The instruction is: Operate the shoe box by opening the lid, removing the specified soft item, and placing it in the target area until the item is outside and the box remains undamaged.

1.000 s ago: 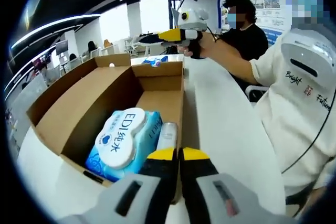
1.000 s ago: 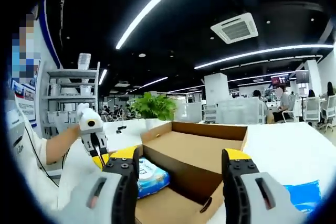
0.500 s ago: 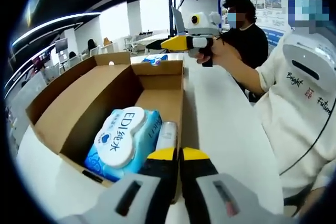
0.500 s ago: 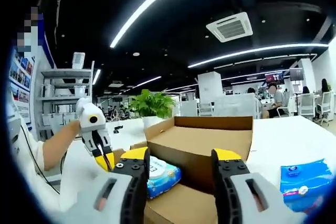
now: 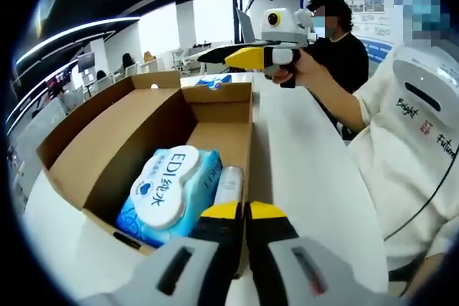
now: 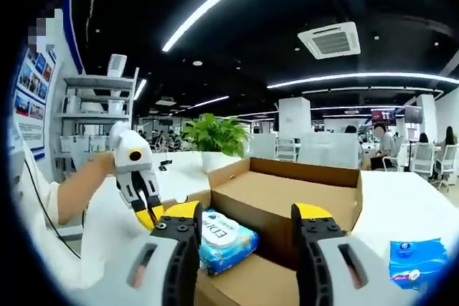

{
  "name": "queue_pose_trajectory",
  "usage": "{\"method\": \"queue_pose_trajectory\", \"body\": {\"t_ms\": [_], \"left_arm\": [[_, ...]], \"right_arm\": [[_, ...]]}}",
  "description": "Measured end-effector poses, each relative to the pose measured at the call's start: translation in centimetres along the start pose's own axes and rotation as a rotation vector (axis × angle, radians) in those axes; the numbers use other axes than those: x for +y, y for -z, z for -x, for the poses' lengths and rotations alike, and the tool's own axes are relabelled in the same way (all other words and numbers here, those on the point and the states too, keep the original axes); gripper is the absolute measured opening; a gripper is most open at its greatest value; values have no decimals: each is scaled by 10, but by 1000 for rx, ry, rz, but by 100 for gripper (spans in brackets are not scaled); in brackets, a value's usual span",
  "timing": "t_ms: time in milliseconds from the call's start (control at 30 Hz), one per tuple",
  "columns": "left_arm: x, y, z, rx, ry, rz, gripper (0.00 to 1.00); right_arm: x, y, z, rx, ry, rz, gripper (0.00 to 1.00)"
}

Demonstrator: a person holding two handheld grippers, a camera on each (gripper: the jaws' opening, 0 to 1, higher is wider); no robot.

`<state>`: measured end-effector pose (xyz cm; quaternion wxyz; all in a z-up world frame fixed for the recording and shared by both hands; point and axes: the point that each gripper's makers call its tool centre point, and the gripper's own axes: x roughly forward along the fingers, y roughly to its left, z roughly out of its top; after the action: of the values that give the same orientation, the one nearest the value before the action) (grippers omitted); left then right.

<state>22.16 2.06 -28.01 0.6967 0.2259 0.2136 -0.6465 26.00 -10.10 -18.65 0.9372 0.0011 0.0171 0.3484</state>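
An open cardboard shoe box (image 5: 122, 141) sits on a white table (image 5: 308, 170). Inside lie a blue soft pack of wipes (image 5: 168, 191) and a white can (image 5: 228, 183). My left gripper (image 5: 244, 211) is shut on the box's near right wall. From the right gripper view, the left gripper (image 6: 152, 216) pinches the box (image 6: 287, 202) at its corner beside the wipes pack (image 6: 226, 238). My right gripper (image 6: 247, 213) is open and holds nothing. A hand holds the right gripper (image 5: 215, 55) in the air above the box's far end.
A second blue wipes pack (image 6: 412, 259) lies on the table outside the box, and the left gripper view catches it (image 5: 214, 82) past the box's far end. A person in black (image 5: 337, 48) sits behind. A potted plant (image 6: 211, 137), shelves and office chairs stand farther off.
The right gripper has shifted a little in the air over the box's far end, so its view now looks more down into the box. The left gripper has stayed clamped in place.
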Motion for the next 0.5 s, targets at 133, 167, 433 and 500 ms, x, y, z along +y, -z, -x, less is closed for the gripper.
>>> {"method": "queue_pose_trajectory", "body": {"t_ms": [133, 167, 433, 500], "left_arm": [[-1, 0, 0, -3, 5, -2, 2], [-1, 0, 0, 3, 7, -2, 2], [0, 1, 0, 4, 0, -7, 2], [0, 1, 0, 5, -1, -5, 2]], "right_arm": [[2, 3, -1, 10, 23, 40, 50], [4, 5, -2, 17, 27, 54, 50], [8, 11, -13, 61, -4, 121, 51], [10, 16, -18, 68, -45, 145, 51]]}}
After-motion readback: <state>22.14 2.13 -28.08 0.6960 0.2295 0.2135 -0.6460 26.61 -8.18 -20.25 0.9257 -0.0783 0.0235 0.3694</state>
